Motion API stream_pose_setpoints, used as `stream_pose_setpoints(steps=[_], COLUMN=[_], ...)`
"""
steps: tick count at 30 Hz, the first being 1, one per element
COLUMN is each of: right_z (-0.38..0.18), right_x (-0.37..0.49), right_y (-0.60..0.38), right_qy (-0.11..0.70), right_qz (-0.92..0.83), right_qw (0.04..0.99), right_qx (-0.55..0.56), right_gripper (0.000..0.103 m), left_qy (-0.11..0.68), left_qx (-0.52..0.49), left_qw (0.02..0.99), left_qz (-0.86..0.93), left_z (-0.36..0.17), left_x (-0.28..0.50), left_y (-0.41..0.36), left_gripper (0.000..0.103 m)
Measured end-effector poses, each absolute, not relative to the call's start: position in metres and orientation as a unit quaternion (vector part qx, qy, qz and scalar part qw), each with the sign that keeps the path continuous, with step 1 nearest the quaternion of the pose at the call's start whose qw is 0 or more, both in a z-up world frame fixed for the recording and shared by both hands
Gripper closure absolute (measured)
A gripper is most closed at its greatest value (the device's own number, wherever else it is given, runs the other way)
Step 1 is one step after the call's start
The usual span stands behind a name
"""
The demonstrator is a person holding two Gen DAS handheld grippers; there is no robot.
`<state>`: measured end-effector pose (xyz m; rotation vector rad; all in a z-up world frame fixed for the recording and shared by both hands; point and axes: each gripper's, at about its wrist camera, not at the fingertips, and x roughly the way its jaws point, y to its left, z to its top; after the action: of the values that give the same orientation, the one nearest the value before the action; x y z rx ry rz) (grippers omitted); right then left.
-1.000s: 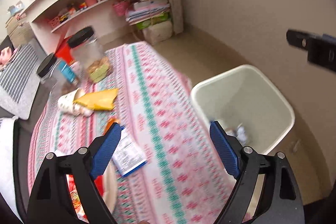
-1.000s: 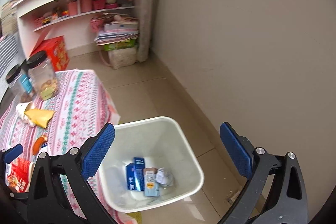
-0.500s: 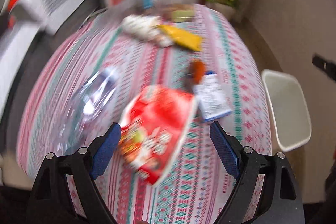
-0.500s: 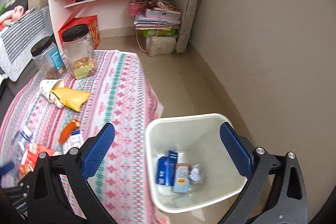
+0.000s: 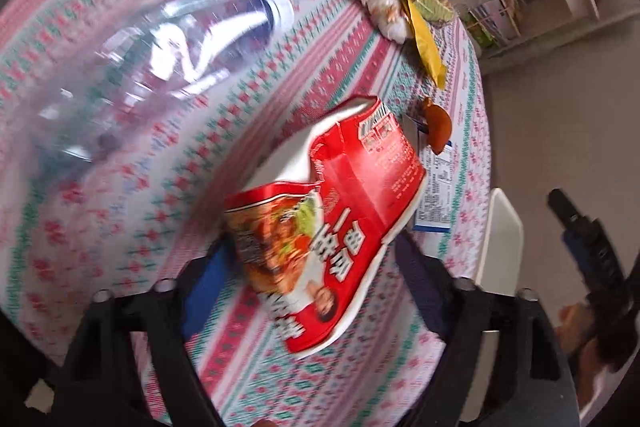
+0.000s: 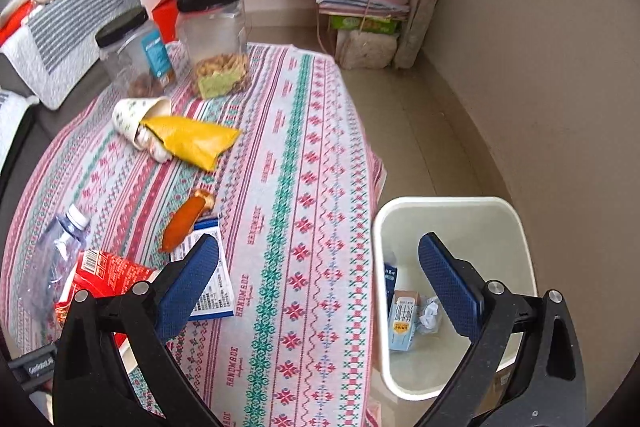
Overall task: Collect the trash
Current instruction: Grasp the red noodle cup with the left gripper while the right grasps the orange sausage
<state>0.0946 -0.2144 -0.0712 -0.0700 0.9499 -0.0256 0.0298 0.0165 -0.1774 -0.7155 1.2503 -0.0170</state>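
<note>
Red noodle packet (image 5: 340, 223) lies between the left gripper's (image 5: 308, 267) wide jaws; right gripper (image 6: 320, 279), also wide, hangs beside it over the bin (image 6: 452, 205).

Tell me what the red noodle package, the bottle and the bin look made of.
Red noodle package: glossy printed paperboard or foil lid, likely; it is creased, with a white underside.
Bottle: thin clear plastic with a white cap; the tablecloth pattern shows through it.
Bin: smooth cream moulded plastic, judging by its rounded rim.
</note>
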Motion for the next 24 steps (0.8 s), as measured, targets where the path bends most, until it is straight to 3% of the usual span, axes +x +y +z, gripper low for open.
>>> stream_pose_setpoints(steps=[2, 3, 6, 16, 24], right_z=[-0.076, -0.078, -0.081, -0.096, -0.110], right_x=[0.098, 0.100, 0.103, 0.116, 0.140], right_y=[-0.212, -0.211, -0.207, -0.172, -0.147], right_qy=[0.468, 0.471, 0.477, 0.500, 0.516], right_qz=[-0.008, -0.007, -0.005, 0.031, 0.071], right_qw=[0.883, 0.881, 0.879, 0.864, 0.853], right_qx=[-0.030, -0.027, -0.023, -0.045, 0.010], right_gripper=[0.007, 0.007, 0.007, 0.007, 0.008], left_qy=[0.578, 0.577, 0.562, 0.478, 0.437], left_qx=[-0.333, -0.332, -0.310, -0.217, -0.146], left_qw=[0.745, 0.746, 0.766, 0.850, 0.887], left_qz=[-0.023, -0.029, -0.041, -0.042, -0.023], left_z=[-0.180, -0.179, -0.166, -0.085, -0.045], left_x=[0.033, 0.033, 0.035, 0.048, 0.063], left_y=[0.016, 0.016, 0.017, 0.044, 0.074], left_gripper=[0.061, 0.067, 0.075, 0.080, 0.080])
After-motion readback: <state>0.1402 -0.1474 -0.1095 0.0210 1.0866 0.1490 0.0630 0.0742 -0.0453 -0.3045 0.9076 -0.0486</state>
